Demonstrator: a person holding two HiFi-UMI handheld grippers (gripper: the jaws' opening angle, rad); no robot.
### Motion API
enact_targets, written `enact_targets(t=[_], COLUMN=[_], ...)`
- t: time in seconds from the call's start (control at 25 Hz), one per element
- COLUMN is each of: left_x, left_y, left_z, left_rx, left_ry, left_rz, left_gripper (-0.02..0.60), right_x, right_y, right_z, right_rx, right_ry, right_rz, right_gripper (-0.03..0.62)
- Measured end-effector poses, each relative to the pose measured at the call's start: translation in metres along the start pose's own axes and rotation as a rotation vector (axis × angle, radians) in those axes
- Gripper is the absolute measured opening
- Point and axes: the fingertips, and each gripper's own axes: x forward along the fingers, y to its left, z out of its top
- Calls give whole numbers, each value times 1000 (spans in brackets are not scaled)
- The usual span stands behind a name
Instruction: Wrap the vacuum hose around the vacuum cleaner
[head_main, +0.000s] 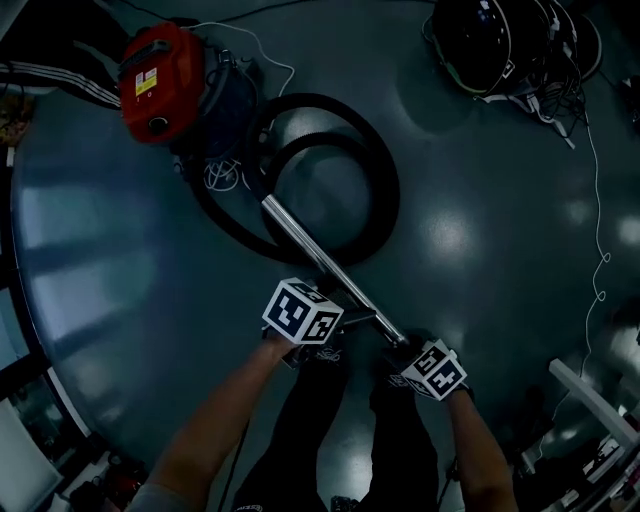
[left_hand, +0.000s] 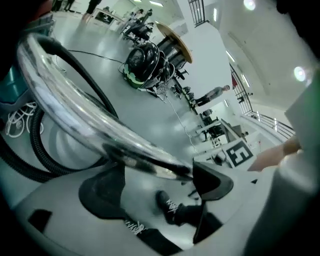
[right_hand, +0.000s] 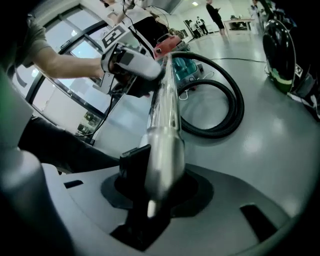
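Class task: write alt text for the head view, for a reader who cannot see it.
Seen from above, the left gripper and right gripper are at a shiny metal wand. Its black hose loops over the grey floor to a red vacuum cleaner at upper left.

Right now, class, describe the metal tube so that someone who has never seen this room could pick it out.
Start at the red vacuum cleaner and follow its black hose round its loops. It ends in the metal tube, running straight toward the person, near end clamped in the right gripper. It alone is straight, rigid and shiny silver.
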Motion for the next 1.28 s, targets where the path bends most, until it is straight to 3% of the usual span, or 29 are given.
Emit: enact_targets(t=[0.16, 0.36, 0.52, 0.68, 0.72, 0.84, 0.92, 1.08, 1.28], left_x=[-19, -18, 3, 28, 35, 47, 51, 61, 83], left_y=[23, 37, 52, 70, 78, 104, 118, 132, 148], left_z=[-19, -11, -2, -3, -3, 6, 17, 38, 41], left_rx=[158, 203, 292, 454, 495, 619, 651, 698, 805], left_ry=[86, 23, -11, -25, -16, -21, -57, -81, -19], left_rz=[98, 196, 295, 420, 444, 539, 584, 639, 669], left_gripper=[414, 413, 407, 235, 225, 88, 8, 8, 12], right_x=[-14, -13, 5, 20, 24, 36, 42, 42, 44], right_y=[-34, -87, -139, -183, -193, -219, -236, -261, -284], right_z=[-7, -16, -18, -22, -21, -12, -9, -16, -28], right_rx=[-49, -154, -313, -514, -542, -596, -638, -690, -734], right_ry=[64, 157, 231, 301, 300, 286, 288, 285, 277], right_rz=[-28, -17, -29, -63, -70, -94, -114, -138, -157], right_gripper=[144, 144, 144, 144, 144, 144, 144, 144, 144])
